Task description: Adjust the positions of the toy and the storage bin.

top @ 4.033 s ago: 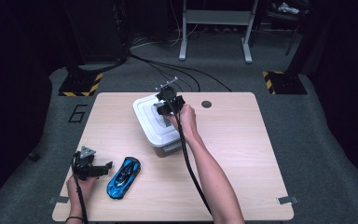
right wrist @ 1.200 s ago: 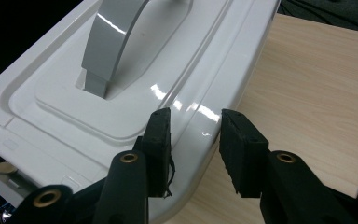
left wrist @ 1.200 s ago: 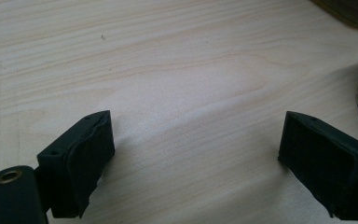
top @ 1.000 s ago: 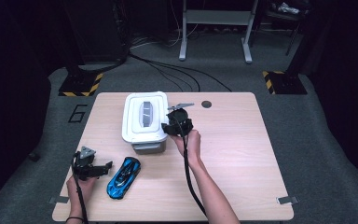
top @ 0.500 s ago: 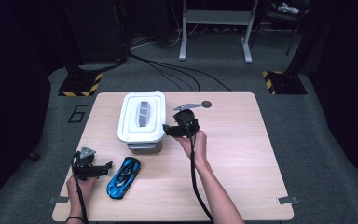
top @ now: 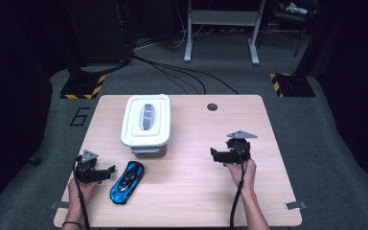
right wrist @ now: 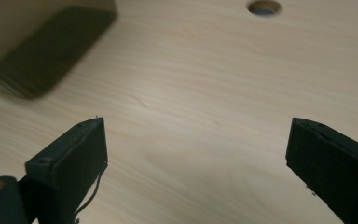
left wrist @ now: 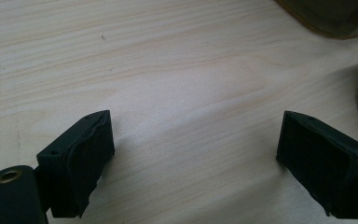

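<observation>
1. White lidded plastic storage box with a grey handle: standing left of centre in the upper half of the high view, lid sitting on top, untouched by either tool.
2. Blue toy sports car with black roof: lying on the pale wooden tabletop at lower left, below the box and just beside the left tool, apart from it.
3. Left tool: resting at lower left, pointing toward the car, jaws standing wide and released; in the left gripper view bare wood is lying between them.
4. Right tool: hovering right of centre, well apart from the box; its jaws have just been opening and nothing is between them, with wood grain showing in the right gripper view.
5. Round cable hole: sitting near the upper edge of the tabletop, right of the box.
6. Step in hand, as judged: the box is looking closed and let go, with the right hand clearing away.
7. Next move, as judged: probably calling for the left tool advancing sideways onto the car and clenching across its narrow body.
</observation>
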Demonstrator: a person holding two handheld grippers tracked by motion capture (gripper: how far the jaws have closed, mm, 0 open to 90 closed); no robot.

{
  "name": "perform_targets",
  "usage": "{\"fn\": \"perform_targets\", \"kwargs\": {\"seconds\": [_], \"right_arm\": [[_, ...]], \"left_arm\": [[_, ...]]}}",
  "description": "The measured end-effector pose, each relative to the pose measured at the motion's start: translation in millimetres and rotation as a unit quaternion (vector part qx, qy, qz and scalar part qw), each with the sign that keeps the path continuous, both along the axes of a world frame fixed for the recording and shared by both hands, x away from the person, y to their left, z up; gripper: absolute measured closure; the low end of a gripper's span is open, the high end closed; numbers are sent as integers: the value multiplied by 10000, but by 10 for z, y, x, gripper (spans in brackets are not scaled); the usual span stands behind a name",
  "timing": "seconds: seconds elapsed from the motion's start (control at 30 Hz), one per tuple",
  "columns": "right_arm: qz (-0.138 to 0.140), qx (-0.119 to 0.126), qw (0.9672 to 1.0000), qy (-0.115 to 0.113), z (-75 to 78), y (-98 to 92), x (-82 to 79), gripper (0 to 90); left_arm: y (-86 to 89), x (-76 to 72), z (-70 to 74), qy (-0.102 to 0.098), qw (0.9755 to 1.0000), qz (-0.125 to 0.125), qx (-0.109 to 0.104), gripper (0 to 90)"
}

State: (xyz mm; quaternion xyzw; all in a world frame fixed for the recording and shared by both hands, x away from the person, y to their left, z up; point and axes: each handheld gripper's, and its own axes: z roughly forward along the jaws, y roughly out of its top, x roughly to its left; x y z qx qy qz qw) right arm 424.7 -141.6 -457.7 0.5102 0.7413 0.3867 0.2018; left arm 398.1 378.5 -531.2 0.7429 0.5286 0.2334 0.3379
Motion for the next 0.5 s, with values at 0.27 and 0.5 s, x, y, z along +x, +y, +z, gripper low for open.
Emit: {"fn": "perform_targets", "kwargs": {"seconds": [0.27, 0.5], "right_arm": [[-674, -197, 9971, 298, -589, -647, -156, 21], [-843, -448, 9951, 270, -702, -825, -187, 18]], "left_arm": [[126, -16, 115, 328, 9991, 58, -255, 88], [75, -67, 575, 239, 9982, -132, -543, 44]]}}
